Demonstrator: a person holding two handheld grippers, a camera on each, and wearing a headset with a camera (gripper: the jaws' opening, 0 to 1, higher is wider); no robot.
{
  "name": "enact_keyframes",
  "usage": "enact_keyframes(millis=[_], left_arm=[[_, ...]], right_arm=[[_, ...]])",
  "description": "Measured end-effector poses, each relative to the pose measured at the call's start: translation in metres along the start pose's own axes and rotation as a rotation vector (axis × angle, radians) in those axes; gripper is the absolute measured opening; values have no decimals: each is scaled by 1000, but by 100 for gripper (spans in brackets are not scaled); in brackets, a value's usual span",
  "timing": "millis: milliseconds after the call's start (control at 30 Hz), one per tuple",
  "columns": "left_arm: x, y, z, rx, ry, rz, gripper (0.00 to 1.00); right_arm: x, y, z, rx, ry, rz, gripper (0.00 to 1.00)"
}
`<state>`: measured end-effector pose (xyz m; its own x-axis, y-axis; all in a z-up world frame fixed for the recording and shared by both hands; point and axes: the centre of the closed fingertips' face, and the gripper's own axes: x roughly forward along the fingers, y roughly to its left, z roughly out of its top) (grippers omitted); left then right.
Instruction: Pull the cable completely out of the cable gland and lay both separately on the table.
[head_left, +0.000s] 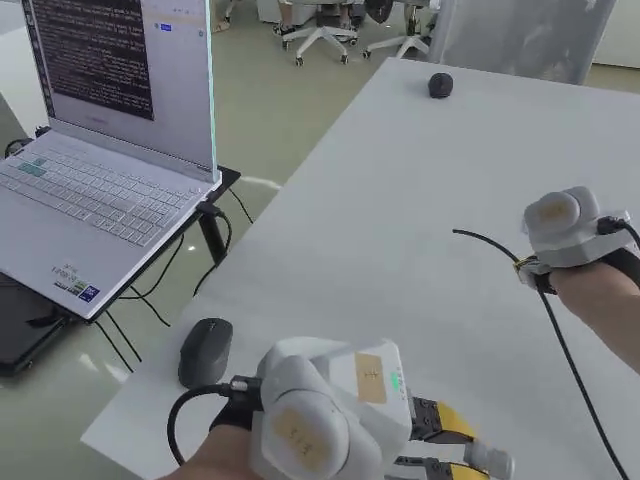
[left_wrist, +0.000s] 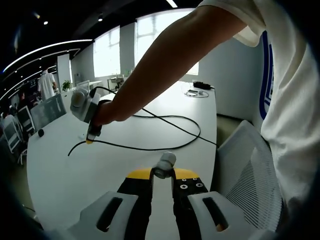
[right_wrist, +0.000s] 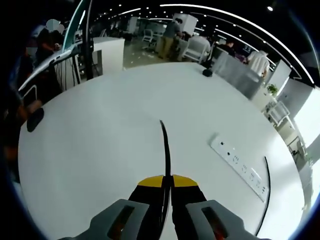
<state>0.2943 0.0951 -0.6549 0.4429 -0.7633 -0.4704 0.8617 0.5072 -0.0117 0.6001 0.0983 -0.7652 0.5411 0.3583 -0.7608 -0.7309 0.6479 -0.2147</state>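
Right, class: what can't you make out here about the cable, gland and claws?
- Head view: the cable runs off the bottom edge, far end unseen.
- Head view: the left claw, holding the gland, is cut by the bottom edge.
- Head view: the right claw has its tips under its white body.
- Laptop screen: text too small.

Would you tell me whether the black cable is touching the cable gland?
Apart. In the head view the cable gland sits in the left gripper, with bare table between it and the cable held by the right gripper.
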Motion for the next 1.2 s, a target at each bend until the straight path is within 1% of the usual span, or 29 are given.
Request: enact_keyframes(millis=[133,233,300,367,433,500,567,600,667,733,800,833,933,1033,1100,1167,1200], left_arm=[[1,2,-3,-3,3,1,15],[0,5,-7,-4,9,5,15],[0,6,-7,-7,7,7,15],[-1,7,-7,-8,7,8,15],[0,8,-7,-7,7,9,15],[0,8,-7,-8,5,9,15],[1,8,-5,-7,2,8,15],[2,8,-5,-6,2,8,15],[2,8,-5,-4,2,7,15],[2,7,-4,-1,2,6,15],[2,6,-4,0,1,4,15],[2,6,-4,0,1,4,15],[3,5,-4,5,2,2,15],[4,3,-4,9,-1,-2,15],[7,1,-3,15,-6,-9,15],[11,-2,-2,24,-11,-16,15],[12,-3,-2,27,-16,-20,15]], right_arm=[[7,4,-5,7,11,13,0],[11,3,-7,18,17,16,0],[11,3,-7,16,16,17,0],[12,2,-6,12,11,16,0],[14,4,-6,8,6,27,0],[14,5,-6,-42,4,25,0],[14,7,-5,-39,0,33,0],[14,9,-4,-26,-7,44,0],[13,9,-3,-24,-15,46,0],[10,10,2,-27,-43,49,0],[8,9,6,-23,-51,42,8],[7,10,7,-21,-55,47,10],[-1,10,7,-38,-61,47,0],[-12,8,7,-41,-88,47,0],[-23,8,4,-33,-104,51,0],[-36,6,0,-32,-127,45,0],[-45,4,-4,-30,-137,40,0]])
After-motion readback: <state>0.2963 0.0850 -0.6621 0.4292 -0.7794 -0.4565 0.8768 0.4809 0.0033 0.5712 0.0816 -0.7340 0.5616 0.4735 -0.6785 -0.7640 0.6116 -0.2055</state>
